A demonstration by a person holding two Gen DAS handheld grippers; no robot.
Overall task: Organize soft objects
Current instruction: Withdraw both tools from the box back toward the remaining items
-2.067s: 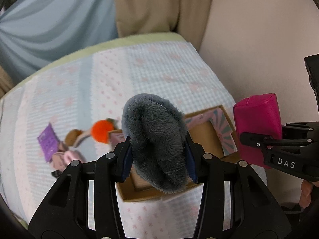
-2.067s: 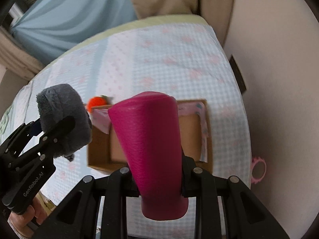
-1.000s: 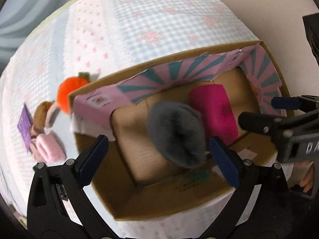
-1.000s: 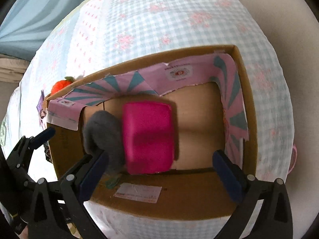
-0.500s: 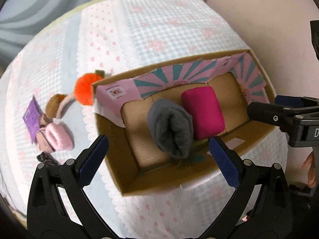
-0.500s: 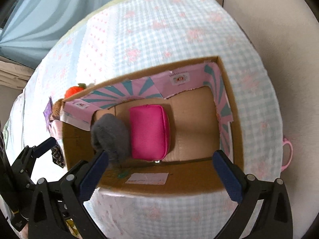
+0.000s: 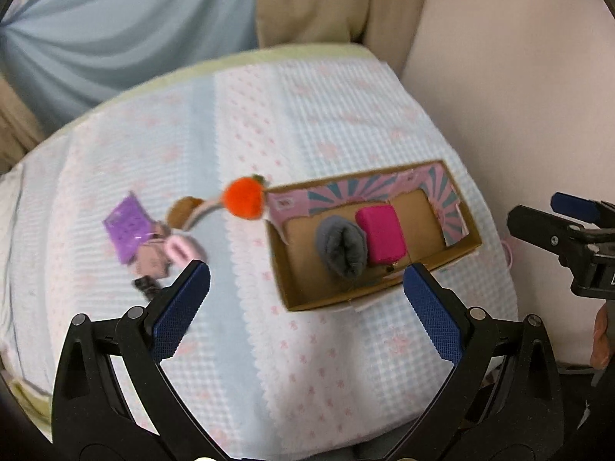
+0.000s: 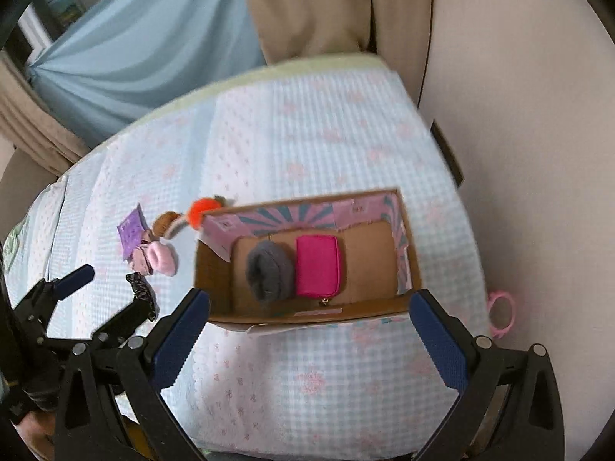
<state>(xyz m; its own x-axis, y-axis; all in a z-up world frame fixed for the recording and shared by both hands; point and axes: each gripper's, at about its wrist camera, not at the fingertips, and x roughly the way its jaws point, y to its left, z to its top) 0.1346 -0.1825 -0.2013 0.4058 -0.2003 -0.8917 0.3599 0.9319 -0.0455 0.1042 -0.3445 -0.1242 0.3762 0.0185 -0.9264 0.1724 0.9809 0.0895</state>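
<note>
Both my tongs spread wide, nothing in either: left gripper [image 7: 305, 299] and right gripper [image 8: 309, 320] hang above the near edge of the bed [image 7: 346, 123]. Box [image 8: 307, 317] sits on the bed's right side. In it, grey plush [image 8: 269, 271] & pink pouch [image 8: 317, 271] lie side by side, touching, left of centre. Outside, left of box: orange pom [image 7: 246, 196] against its corner, then pink slipper [image 7: 180, 249], purple card [image 7: 128, 226], dark bit [image 8: 142, 288] nearby. Pic's blurry.
</note>
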